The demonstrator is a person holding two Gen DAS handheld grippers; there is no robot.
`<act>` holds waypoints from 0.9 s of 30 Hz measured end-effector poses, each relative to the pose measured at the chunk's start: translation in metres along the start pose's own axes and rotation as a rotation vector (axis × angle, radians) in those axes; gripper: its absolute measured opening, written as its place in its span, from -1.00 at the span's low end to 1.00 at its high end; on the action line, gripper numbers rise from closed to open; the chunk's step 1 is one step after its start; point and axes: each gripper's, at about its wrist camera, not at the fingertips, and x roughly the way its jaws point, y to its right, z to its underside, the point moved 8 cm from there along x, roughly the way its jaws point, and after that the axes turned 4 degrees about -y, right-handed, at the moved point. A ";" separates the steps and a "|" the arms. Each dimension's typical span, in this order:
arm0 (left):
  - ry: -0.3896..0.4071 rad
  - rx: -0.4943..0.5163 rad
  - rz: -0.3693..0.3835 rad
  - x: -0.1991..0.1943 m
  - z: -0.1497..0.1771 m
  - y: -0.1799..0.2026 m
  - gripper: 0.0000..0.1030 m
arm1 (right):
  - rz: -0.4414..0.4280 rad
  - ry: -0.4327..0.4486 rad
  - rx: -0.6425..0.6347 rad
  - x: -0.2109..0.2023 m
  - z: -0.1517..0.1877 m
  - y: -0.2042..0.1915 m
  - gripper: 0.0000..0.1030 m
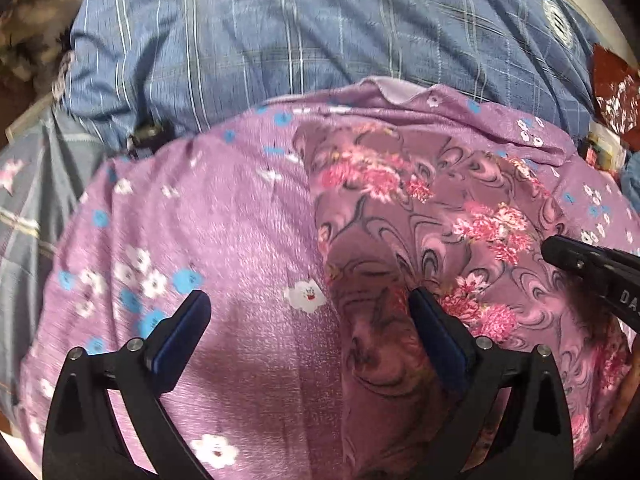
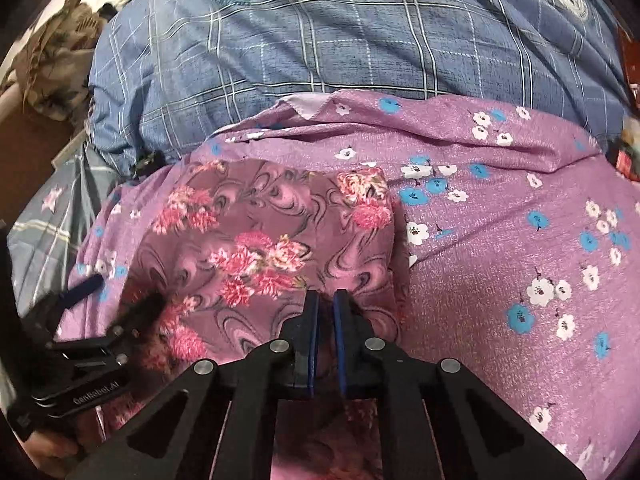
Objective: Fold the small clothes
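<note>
A folded mauve garment with pink flowers (image 1: 420,208) (image 2: 260,232) lies on a purple sheet printed with white and blue blossoms (image 1: 220,220) (image 2: 500,240). My left gripper (image 1: 308,304) is open wide just above the garment's left edge, one finger over the sheet and the other over the garment, with nothing pinched. In the right wrist view the left gripper (image 2: 116,296) shows blurred at the garment's near left corner. My right gripper (image 2: 326,300) is shut at the garment's near right edge, with a fold of its cloth between the pads. Its tip (image 1: 560,252) enters the left wrist view from the right.
A bulky blue plaid quilt (image 1: 280,32) (image 2: 340,40) rises behind the purple sheet. A small dark object (image 1: 150,134) sits where they meet on the left. Grey bedding (image 1: 32,208) lies to the left, and a red patterned item (image 1: 612,80) at the far right.
</note>
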 end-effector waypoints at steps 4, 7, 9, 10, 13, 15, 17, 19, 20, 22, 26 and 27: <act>0.014 -0.033 0.016 -0.007 0.000 0.000 1.00 | 0.027 0.026 -0.027 -0.004 0.003 -0.003 -0.90; 0.061 -0.038 -0.003 -0.030 0.001 -0.002 1.00 | 0.058 0.078 -0.051 -0.020 0.001 -0.010 -0.79; 0.106 -0.041 -0.022 -0.049 0.000 -0.004 1.00 | 0.105 0.139 -0.084 -0.041 0.001 -0.017 -0.71; 0.134 -0.047 -0.037 -0.064 0.000 -0.007 1.00 | 0.122 0.174 -0.100 -0.052 0.002 -0.021 -0.71; 0.200 -0.065 -0.066 -0.099 0.006 -0.014 1.00 | 0.156 0.272 -0.121 -0.089 0.013 -0.031 -0.52; 0.222 -0.064 -0.074 -0.120 0.011 -0.019 1.00 | 0.144 0.299 -0.106 -0.107 0.019 -0.035 -0.31; 0.246 -0.056 -0.084 -0.143 0.016 -0.023 1.00 | 0.133 0.321 -0.096 -0.123 0.028 -0.039 -0.22; 0.268 -0.050 -0.090 -0.162 0.017 -0.025 1.00 | 0.140 0.338 -0.104 -0.138 0.038 -0.045 -0.19; 0.278 -0.050 -0.093 -0.171 0.018 -0.026 1.00 | 0.135 0.340 -0.107 -0.145 0.042 -0.049 -0.17; 0.303 -0.048 -0.105 -0.191 0.019 -0.027 1.00 | 0.123 0.338 -0.107 -0.153 0.048 -0.054 -0.12; 0.344 -0.046 -0.119 -0.226 0.022 -0.026 1.00 | 0.124 0.338 -0.108 -0.173 0.060 -0.063 -0.04; 0.354 -0.043 -0.118 -0.233 0.023 -0.025 1.00 | 0.126 0.341 -0.110 -0.179 0.061 -0.064 -0.03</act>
